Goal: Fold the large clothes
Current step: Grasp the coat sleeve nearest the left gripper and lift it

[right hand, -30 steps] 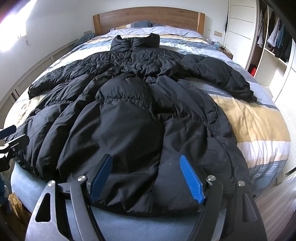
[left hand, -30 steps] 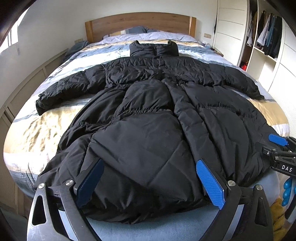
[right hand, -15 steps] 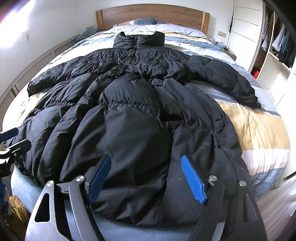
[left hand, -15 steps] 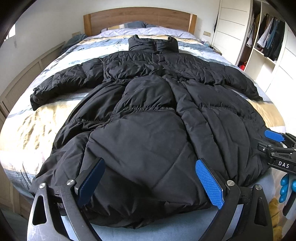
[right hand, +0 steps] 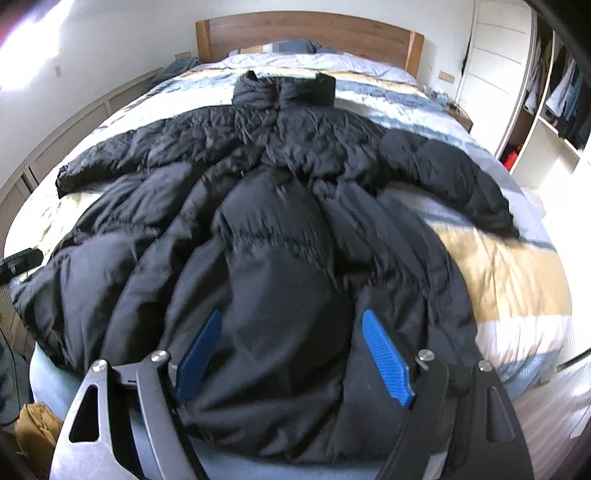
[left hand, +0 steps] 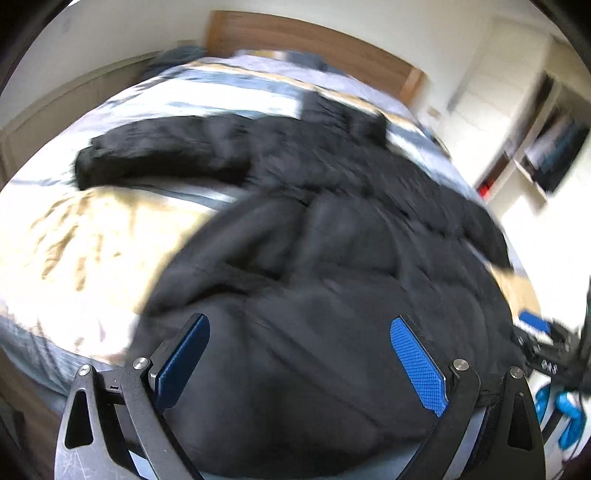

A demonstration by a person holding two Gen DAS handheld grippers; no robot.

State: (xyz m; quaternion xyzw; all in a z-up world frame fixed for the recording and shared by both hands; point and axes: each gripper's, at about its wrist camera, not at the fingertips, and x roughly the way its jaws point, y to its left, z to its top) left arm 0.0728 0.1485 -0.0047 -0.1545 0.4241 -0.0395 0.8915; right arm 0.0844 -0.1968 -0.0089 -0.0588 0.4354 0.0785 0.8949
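A long black puffer coat (right hand: 280,229) lies spread flat on the bed, collar toward the headboard, both sleeves out to the sides. It also shows, blurred, in the left wrist view (left hand: 332,280). My left gripper (left hand: 301,365) is open and empty above the coat's hem on its left part. My right gripper (right hand: 291,354) is open and empty above the hem near the middle. The right gripper also shows at the right edge of the left wrist view (left hand: 535,328). The left gripper's tip shows at the left edge of the right wrist view (right hand: 22,258).
The bed (right hand: 509,273) has a striped yellow, white and blue cover and a wooden headboard (right hand: 306,33). An open wardrobe with hanging clothes (right hand: 554,92) stands on the right. A low wall panel (right hand: 74,125) runs along the left side.
The left gripper has swung left and tilted, so its view is blurred and shows more of the coat's left sleeve. The right gripper has moved forward over the hem.
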